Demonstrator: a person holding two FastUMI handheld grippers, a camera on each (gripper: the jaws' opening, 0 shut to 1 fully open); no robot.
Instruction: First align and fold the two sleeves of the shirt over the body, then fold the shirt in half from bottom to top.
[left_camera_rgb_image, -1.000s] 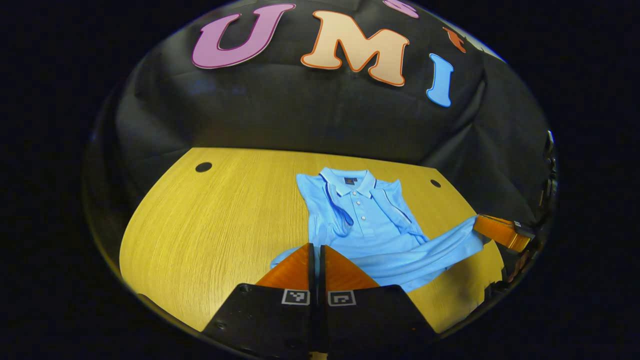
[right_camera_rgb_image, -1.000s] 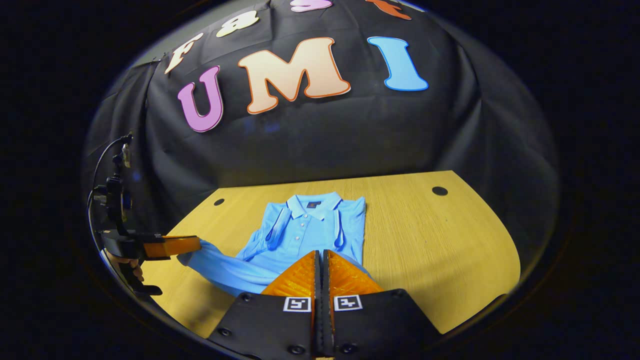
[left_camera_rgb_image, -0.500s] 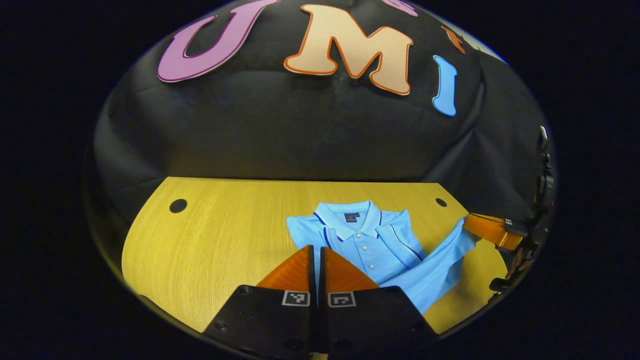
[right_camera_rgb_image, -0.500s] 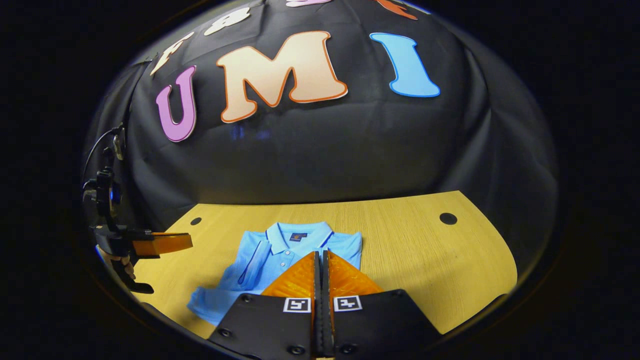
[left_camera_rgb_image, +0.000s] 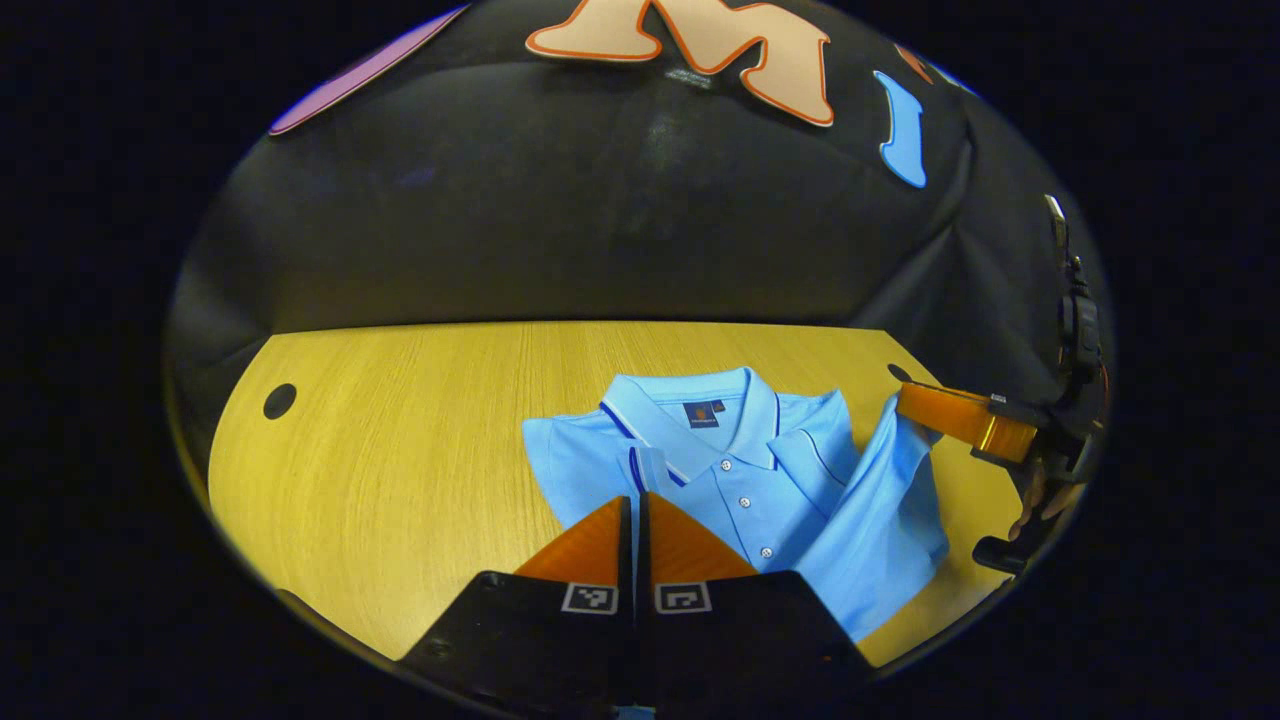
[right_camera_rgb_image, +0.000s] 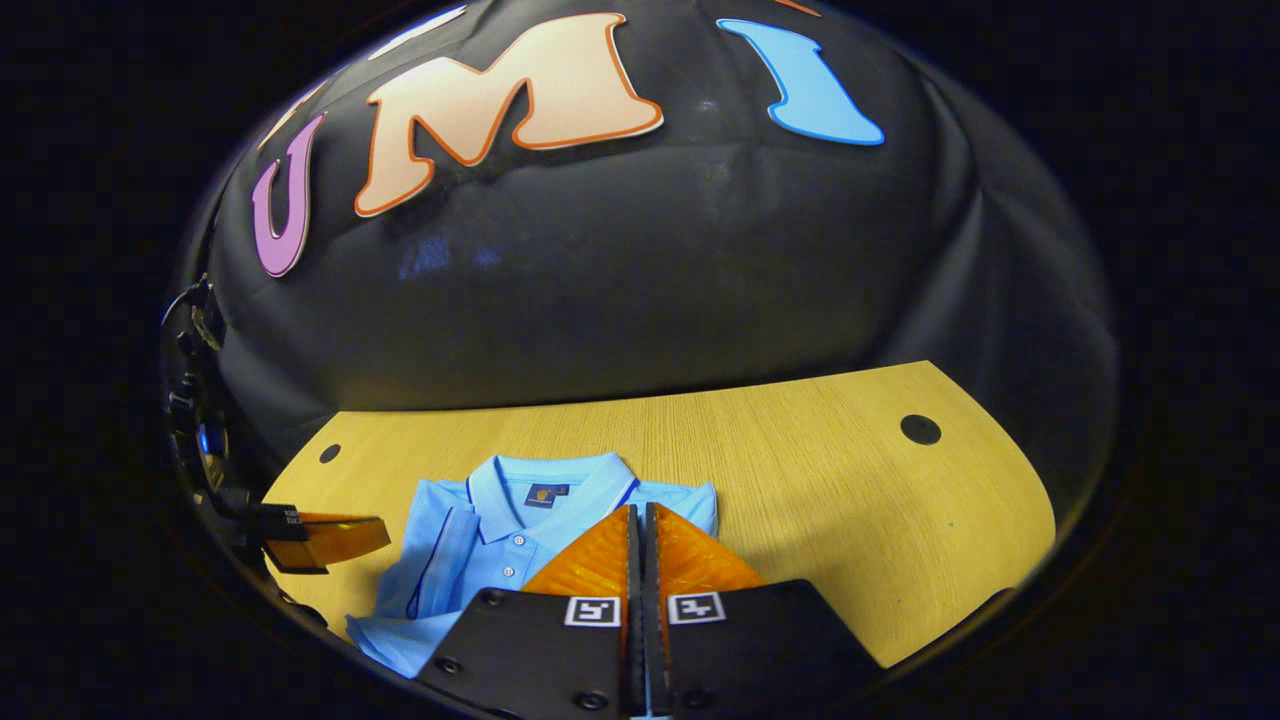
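Note:
A light blue polo shirt (left_camera_rgb_image: 730, 470) lies collar-up on the wooden table (left_camera_rgb_image: 400, 450), both sleeves folded over its body. My left gripper (left_camera_rgb_image: 633, 497) is shut, a sliver of blue cloth showing between its fingers, and it hovers over the shirt's left chest. In the left gripper view my right gripper (left_camera_rgb_image: 905, 400) is shut on the shirt's bottom corner, which hangs lifted beside the right shoulder. The right gripper view shows the shirt (right_camera_rgb_image: 500, 530) below the collar. There my right gripper (right_camera_rgb_image: 640, 507) is shut with cloth in the slit, and the left gripper (right_camera_rgb_image: 380, 535) is at the far left.
The table (right_camera_rgb_image: 850, 500) has small dark holes near its back corners (left_camera_rgb_image: 279, 401) (right_camera_rgb_image: 920, 429). The black cloth wall rises close behind the far edge. A hand (left_camera_rgb_image: 1040, 495) holds the right gripper's handle at the right rim. Bare wood spreads on both sides of the shirt.
Both grippers have moved forward toward the collar, carrying the bottom edge up over the body. The long strip of cloth stretched between them has shortened and now covers the lower shirt.

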